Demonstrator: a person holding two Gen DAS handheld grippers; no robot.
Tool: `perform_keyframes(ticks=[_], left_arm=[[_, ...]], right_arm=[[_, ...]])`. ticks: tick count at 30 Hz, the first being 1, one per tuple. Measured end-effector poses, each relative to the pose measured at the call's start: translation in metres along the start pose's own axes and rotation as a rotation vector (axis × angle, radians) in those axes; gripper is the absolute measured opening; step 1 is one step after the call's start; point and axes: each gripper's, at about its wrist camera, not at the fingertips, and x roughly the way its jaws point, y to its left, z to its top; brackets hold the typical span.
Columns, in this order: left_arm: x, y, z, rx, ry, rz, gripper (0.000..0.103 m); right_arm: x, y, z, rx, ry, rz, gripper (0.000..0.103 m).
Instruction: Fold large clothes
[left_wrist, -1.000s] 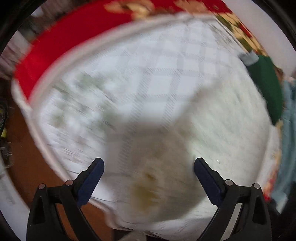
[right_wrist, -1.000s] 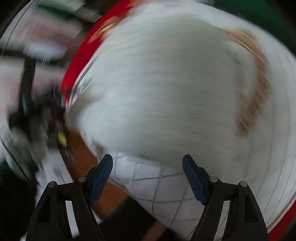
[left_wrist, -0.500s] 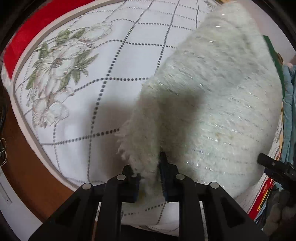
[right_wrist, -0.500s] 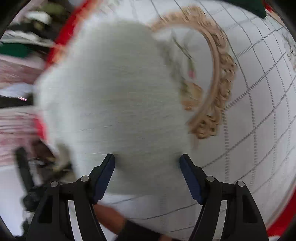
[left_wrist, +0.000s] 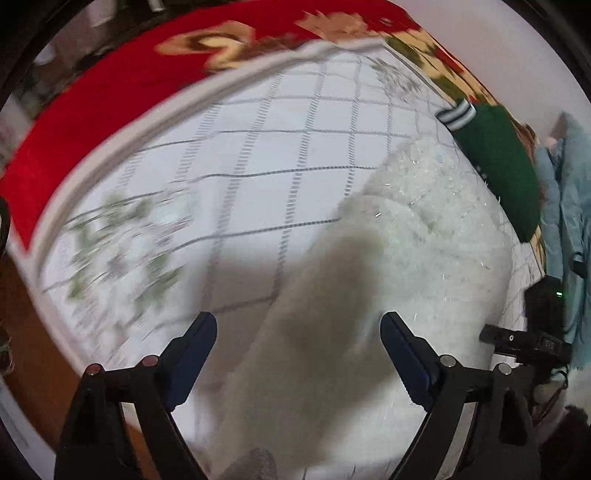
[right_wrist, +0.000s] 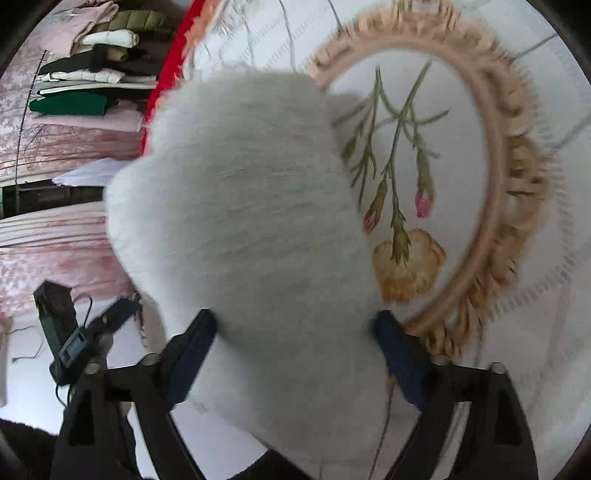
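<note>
A fluffy white garment (left_wrist: 399, 266) lies on a white embroidered tablecloth (left_wrist: 258, 177). My left gripper (left_wrist: 299, 347) is open, its jaws wide apart above the garment's near part, holding nothing. In the right wrist view the same white garment (right_wrist: 251, 206) fills the middle. My right gripper (right_wrist: 295, 343) is open, with the garment's near end lying between its fingers; whether they touch it I cannot tell.
A green garment (left_wrist: 498, 166) with a striped cuff lies at the table's far right. A red patterned cloth (left_wrist: 110, 92) hangs around the table edge. The other gripper (left_wrist: 532, 343) shows at right. Stacked folded clothes (right_wrist: 92, 74) sit on a shelf at left.
My left gripper was shut on the white garment's edge half a second ago; now it is open and has let go. The right gripper stays open over the garment.
</note>
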Motion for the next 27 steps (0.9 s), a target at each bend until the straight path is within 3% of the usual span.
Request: perform_keyframes(ticks=[2, 5, 8, 9, 10, 11, 12, 13, 15, 17, 18, 19, 20, 21, 25, 27], left_arm=[[0.021, -0.007, 0.008, 0.029, 0.037, -0.051, 0.091], [0.034, -0.014, 0.015, 0.072, 0.046, -0.066, 0.091], [0.031, -0.014, 0.021, 0.092, 0.013, -0.045, 0.083], [0.028, -0.011, 0.024, 0.089, -0.010, -0.045, 0.075], [0.027, -0.007, 0.028, 0.088, -0.023, -0.048, 0.060], [0.025, -0.004, 0.031, 0.090, -0.030, -0.050, 0.046], [0.020, -0.002, 0.035, 0.086, -0.038, -0.060, 0.026], [0.018, -0.001, 0.036, 0.084, -0.040, -0.073, 0.021], [0.015, -0.003, 0.037, 0.105, -0.038, -0.085, 0.020], [0.021, -0.003, 0.037, 0.129, -0.008, -0.095, 0.022], [0.027, -0.002, 0.040, 0.131, 0.012, -0.098, 0.035], [0.032, 0.000, 0.043, 0.129, 0.023, -0.116, 0.037], [0.035, 0.001, 0.047, 0.129, 0.022, -0.124, 0.037], [0.036, 0.001, 0.047, 0.130, 0.023, -0.126, 0.035], [0.021, 0.001, 0.050, 0.160, -0.018, -0.142, 0.015], [0.013, 0.000, 0.055, 0.163, -0.024, -0.146, 0.014]], right_arm=[[0.010, -0.011, 0.006, 0.006, 0.032, 0.098, 0.096], [0.019, -0.009, 0.012, -0.039, 0.027, 0.169, 0.096], [0.026, -0.002, 0.015, -0.053, 0.007, 0.191, 0.078], [0.026, 0.001, 0.017, -0.045, -0.009, 0.204, 0.066], [0.025, 0.004, 0.021, -0.031, -0.020, 0.225, 0.058], [0.023, 0.007, 0.019, -0.025, -0.029, 0.234, 0.055], [0.018, 0.011, 0.016, -0.013, -0.043, 0.251, 0.052], [0.016, 0.012, 0.012, 0.005, -0.049, 0.270, 0.050], [0.014, 0.006, 0.004, 0.074, -0.036, 0.374, 0.050], [0.018, 0.002, 0.004, 0.085, -0.026, 0.326, 0.061], [0.022, -0.001, 0.006, 0.085, -0.027, 0.274, 0.079], [0.023, -0.005, 0.010, 0.092, -0.023, 0.251, 0.091], [0.031, -0.009, 0.013, 0.101, -0.013, 0.252, 0.091], [0.035, -0.009, 0.014, 0.102, -0.023, 0.276, 0.090], [0.030, -0.003, 0.014, 0.109, -0.070, 0.307, 0.058], [0.025, 0.004, 0.009, 0.128, -0.088, 0.319, 0.054]])
